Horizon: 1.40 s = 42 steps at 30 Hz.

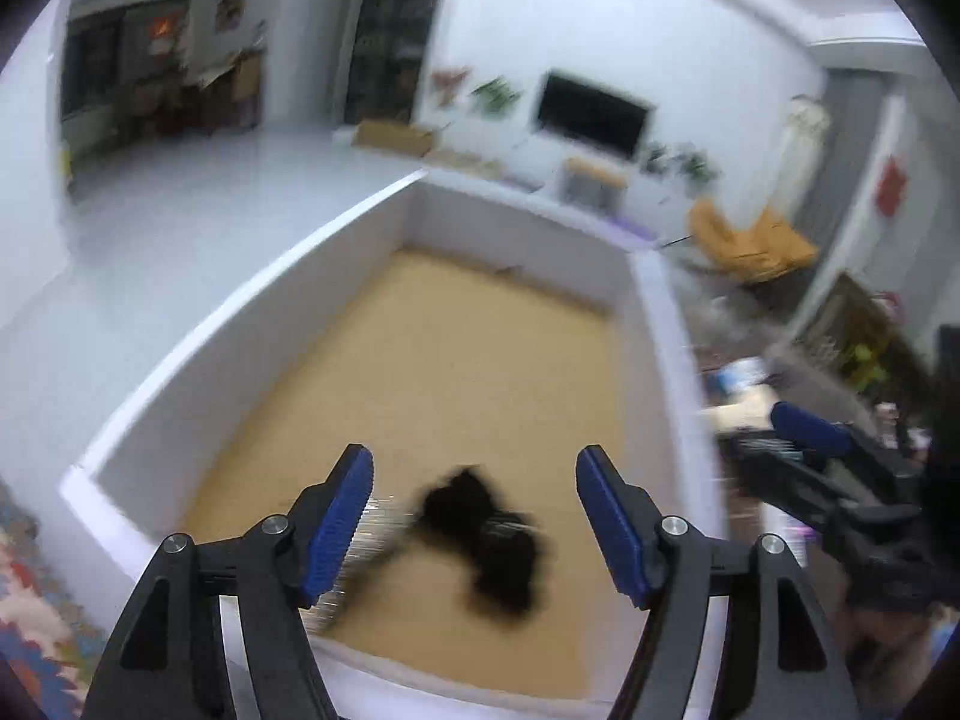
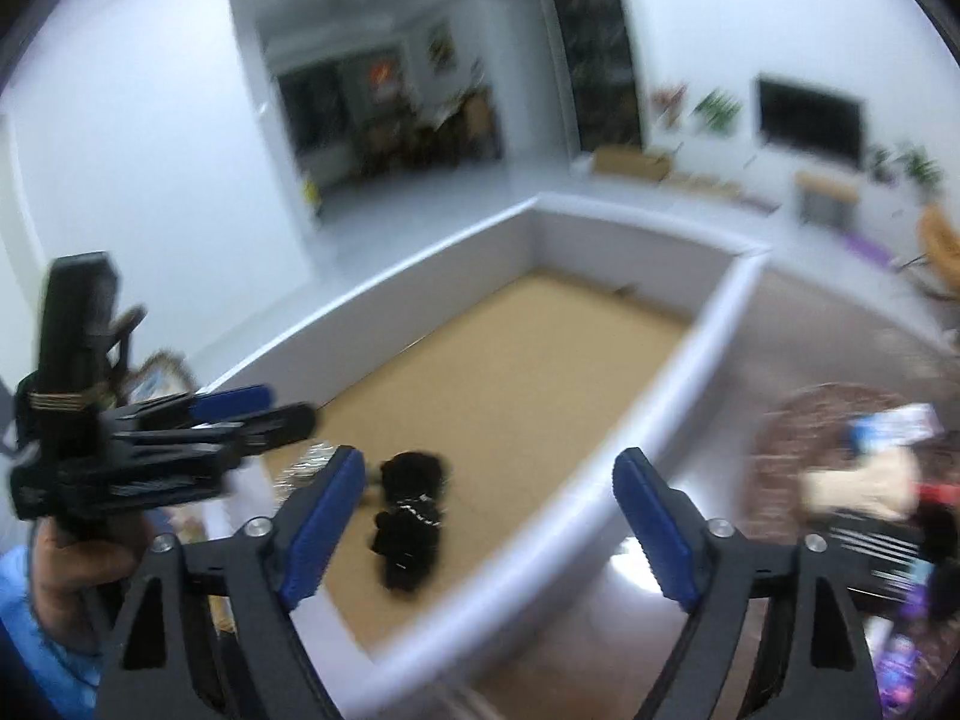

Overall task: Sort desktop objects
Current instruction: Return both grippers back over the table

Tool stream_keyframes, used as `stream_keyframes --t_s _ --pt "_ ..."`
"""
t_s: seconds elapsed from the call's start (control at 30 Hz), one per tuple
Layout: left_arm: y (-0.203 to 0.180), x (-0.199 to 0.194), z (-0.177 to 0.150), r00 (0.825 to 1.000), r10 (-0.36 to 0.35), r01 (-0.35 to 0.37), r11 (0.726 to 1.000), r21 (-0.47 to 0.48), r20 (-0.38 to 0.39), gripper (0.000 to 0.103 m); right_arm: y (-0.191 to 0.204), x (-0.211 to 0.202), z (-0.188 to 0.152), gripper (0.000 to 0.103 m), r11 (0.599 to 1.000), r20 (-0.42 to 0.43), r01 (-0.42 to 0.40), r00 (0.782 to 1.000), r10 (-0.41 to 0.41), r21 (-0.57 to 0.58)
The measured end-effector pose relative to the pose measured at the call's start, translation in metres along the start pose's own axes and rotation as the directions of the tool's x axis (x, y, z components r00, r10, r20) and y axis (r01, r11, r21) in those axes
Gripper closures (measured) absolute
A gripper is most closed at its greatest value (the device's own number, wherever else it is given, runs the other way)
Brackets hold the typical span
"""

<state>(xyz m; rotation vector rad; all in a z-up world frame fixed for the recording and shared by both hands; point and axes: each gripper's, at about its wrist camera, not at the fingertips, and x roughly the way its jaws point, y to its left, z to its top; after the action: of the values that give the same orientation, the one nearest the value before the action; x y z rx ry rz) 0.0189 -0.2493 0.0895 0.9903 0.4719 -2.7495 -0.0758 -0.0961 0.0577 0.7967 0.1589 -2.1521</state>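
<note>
Above the white box point(image 1: 252, 300), left gripper point(image 1: 474, 516) and right gripper point(image 2: 489, 516), jaws spread, empty.

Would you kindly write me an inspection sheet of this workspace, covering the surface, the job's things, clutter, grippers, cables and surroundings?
Surface: white-walled box with tan cork-like floor, on a brownish table.
Job's things: black fuzzy object lying on the box floor near its front corner; blurred silvery item beside it, identity unclear.
Clutter: blurred pile of mixed items outside the box, on the right.
Grippers: left gripper open above the black object; right gripper open, holding nothing.
Cables: nothing seen.
Surroundings: living room, dark television, plants, orange chair.
</note>
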Motion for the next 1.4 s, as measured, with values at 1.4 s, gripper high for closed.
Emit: stream_keyframes --t_s 1.4 --pt "-0.205 0.124 -0.122 0.958 -0.14 0.213 0.933 0.291 -0.251 0.001 -0.21 -0.116 -0.209 0.0 0.793 -0.309 0.557 0.821 -0.48 0.249"
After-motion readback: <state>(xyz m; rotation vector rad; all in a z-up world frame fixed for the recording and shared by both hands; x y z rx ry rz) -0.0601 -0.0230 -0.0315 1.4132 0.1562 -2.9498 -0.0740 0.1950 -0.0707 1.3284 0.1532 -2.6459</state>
